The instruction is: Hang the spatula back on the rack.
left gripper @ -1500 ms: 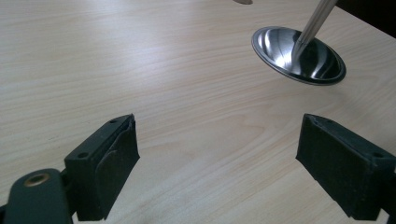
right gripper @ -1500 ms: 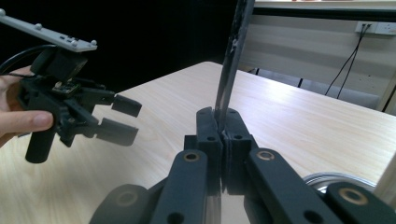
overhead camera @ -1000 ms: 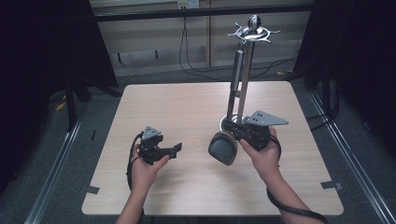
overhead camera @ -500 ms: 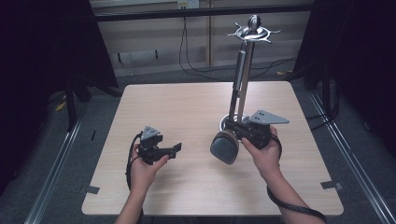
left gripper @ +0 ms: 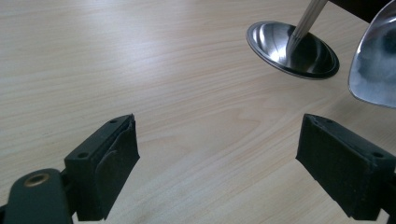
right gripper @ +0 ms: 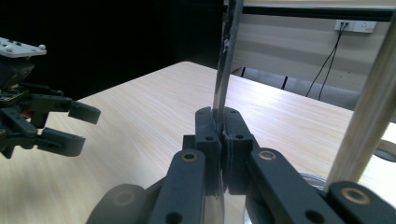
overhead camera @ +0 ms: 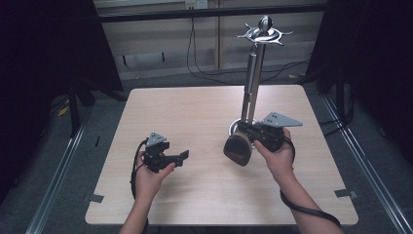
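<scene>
One claw [right gripper: 223, 140] pinches the ladle [right gripper: 227, 60]

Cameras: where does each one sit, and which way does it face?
High view: above the table, looking forward and down; both forearms enter below.
Left gripper view: rides the left hand-held gripper, looks across at the stand.
Right gripper view: rides the right hand-held gripper, looks along the clamped spoon.
Shared: the stand.

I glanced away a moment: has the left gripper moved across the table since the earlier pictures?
No. The left gripper sits at the same spot on the table, equally far from the stand's base.
</scene>
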Demonstrator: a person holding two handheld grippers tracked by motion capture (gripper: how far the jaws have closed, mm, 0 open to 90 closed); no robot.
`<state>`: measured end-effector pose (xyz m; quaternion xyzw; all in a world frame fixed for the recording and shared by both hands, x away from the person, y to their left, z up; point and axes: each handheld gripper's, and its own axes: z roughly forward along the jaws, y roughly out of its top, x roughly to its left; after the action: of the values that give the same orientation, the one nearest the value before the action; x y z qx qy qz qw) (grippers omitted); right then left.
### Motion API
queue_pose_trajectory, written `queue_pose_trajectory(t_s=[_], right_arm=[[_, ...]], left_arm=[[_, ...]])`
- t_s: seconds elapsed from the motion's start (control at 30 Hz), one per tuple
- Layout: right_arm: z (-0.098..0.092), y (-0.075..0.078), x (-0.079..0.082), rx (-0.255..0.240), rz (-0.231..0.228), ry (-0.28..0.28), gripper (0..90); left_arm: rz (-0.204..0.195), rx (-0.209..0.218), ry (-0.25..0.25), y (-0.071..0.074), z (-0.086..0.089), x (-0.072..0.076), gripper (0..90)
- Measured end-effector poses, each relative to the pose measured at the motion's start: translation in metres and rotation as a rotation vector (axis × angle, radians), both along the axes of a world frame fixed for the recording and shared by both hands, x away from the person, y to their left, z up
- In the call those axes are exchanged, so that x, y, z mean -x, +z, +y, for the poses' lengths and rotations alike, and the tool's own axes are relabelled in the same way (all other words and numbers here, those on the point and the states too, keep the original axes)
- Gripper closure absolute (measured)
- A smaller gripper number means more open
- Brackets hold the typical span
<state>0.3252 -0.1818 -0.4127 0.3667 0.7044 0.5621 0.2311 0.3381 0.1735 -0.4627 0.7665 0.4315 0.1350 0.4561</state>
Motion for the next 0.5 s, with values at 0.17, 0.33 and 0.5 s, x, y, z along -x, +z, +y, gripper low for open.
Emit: queue_pose_trajectory(t_s=[0.17,0.33,0.5], right_arm=[[-0.002,-0.002,-0.006,-0.011,0.004,-0.007,86.2],[-0.003,-0.003,-0.012,-0.008,0.005,-0.016,85.6],[-0.004,-0.002,-0.015,-0.028,0.002,-0.022,84.1]], left_arm=[[0.004,-0.001,-0.001,0.000,0.001,-0.001,12.4],[0.010,-0.001,0.002,-0.002,0.003,-0.001,12.5],[0.010,-0.001,0.011,-0.002,0.005,-0.001,12.5]])
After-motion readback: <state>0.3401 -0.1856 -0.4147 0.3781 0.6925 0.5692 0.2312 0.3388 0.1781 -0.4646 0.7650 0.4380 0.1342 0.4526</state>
